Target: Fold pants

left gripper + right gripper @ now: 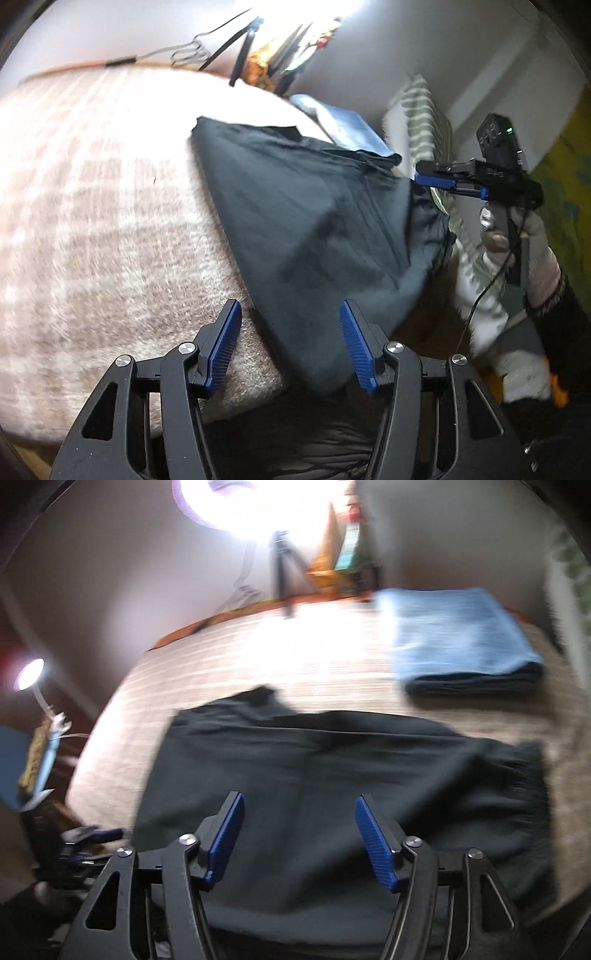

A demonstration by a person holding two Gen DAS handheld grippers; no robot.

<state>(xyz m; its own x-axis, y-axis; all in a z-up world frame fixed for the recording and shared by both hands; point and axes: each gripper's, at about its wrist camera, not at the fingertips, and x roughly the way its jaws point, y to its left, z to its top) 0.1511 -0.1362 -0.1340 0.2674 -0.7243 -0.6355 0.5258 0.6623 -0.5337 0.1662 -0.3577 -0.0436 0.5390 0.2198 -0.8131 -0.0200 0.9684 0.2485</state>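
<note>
A bed covered with a pale plaid blanket (92, 206) fills most of both wrist views, with a plain light wall behind it and a very bright ring light (236, 502) glaring at the far edge. The pictures are blurred.

A pair of dark pants (332, 786) lies spread flat on the blanket, directly ahead of and beneath both grippers. In the right wrist view the gathered waistband sits to the right of the gripper and a leg end reaches away to the upper left.

Beyond the pants, ahead and to the right of the right gripper, rests a stack of folded clothes (458, 638), light blue on top and dark below, apart from the pants.

The left gripper (291, 343) hangs over the near edge of the pants with its blue-padded fingers spread; the cloth edge shows in the gap but neither pad presses on it.

The right gripper (299, 838) hovers over the middle of the pants, fingers likewise spread wide, with nothing pinched. In the left wrist view the right gripper (443, 182) appears to the right, at the far side of the pants, held by a gloved hand (517, 240).

A small desk lamp (29, 672) glows far to the left of the right gripper, off the bed.
</note>
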